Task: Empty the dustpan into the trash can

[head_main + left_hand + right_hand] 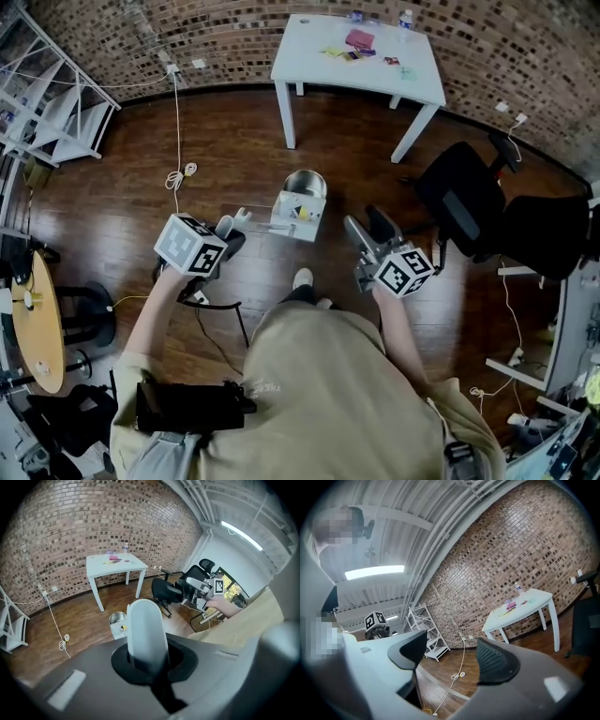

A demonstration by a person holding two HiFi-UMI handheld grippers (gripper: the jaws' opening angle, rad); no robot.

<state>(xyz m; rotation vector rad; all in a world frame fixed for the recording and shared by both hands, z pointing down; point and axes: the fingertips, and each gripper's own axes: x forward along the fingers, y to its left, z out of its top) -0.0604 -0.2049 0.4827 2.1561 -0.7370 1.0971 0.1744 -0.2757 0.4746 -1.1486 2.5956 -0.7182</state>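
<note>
My left gripper (228, 236) (147, 660) is shut on a white handle (146, 632), whose rounded end (239, 217) sticks out past the jaws. The part of it below the jaws is hidden. Ahead on the wooden floor stands a small silver trash can (306, 183) (117, 618) with a white boxy piece (298, 216) bearing a yellow and black sticker against its near side. My right gripper (368, 229) (452, 660) is held level at the right, its jaws a little apart with only floor showing between them. Each gripper's marker cube shows in the other's view.
A white table (361, 70) (115, 566) stands against the brick wall behind the can. Black office chairs (487, 211) (171, 590) sit to the right. A white cable (178, 173) trails over the floor at left, near a white shelf rack (52, 112) and a round yellow table (37, 323).
</note>
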